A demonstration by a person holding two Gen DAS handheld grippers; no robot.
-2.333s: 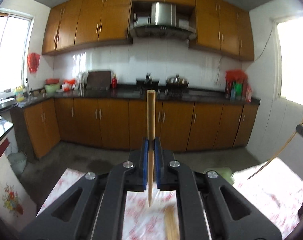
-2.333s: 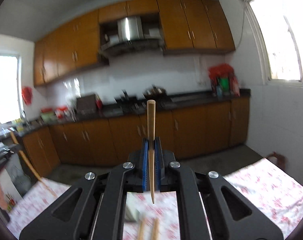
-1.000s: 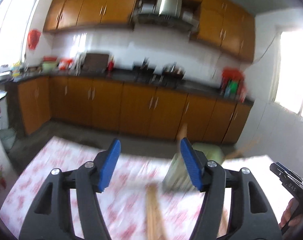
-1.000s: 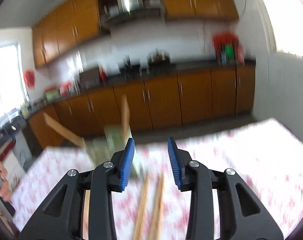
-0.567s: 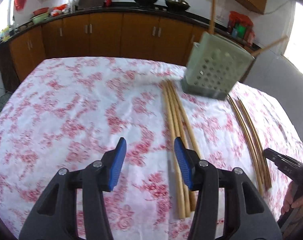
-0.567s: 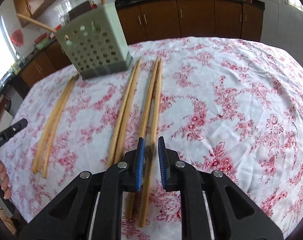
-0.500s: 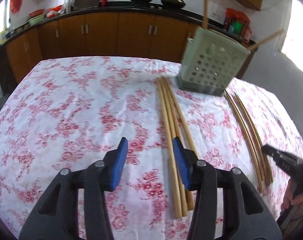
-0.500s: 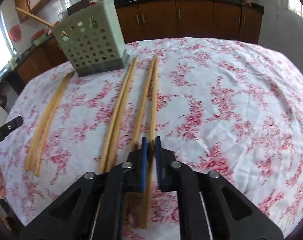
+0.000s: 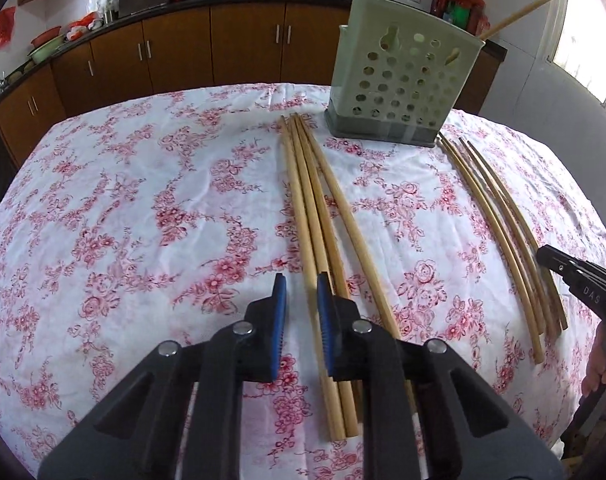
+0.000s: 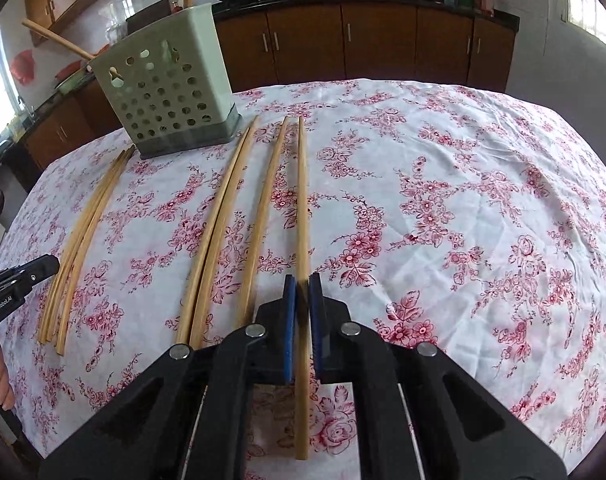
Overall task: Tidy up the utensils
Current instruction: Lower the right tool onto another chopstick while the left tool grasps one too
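Right gripper (image 10: 302, 294) first: it's clamped onto the outermost chopstick (image 10: 302, 208), blue pads pinching the shaft near its close end, which pokes back beneath the jaws. Gripped low like that, the long free end is ready to swing up and drop into the chopstick holder (image 10: 165, 92), I'd say. Over to the left gripper (image 9: 301, 300): its jaws have just been closing and now straddle one chopstick of the near bundle (image 9: 309, 216), a narrow gap showing on the left pad's side, so no squeeze yet. The desk (image 9: 123, 200) wears a floral cloth. Both grippers work the end of the sticks furthest from the holder, with the other ends pointing toward it, which keeps each lift a short tilt. Beyond, the right-hand group (image 9: 503, 216) runs back to the holder's base corner. The green perforated holder stands upright at the desk's far edge, two sticks (image 10: 59, 42) already leaning out of it.
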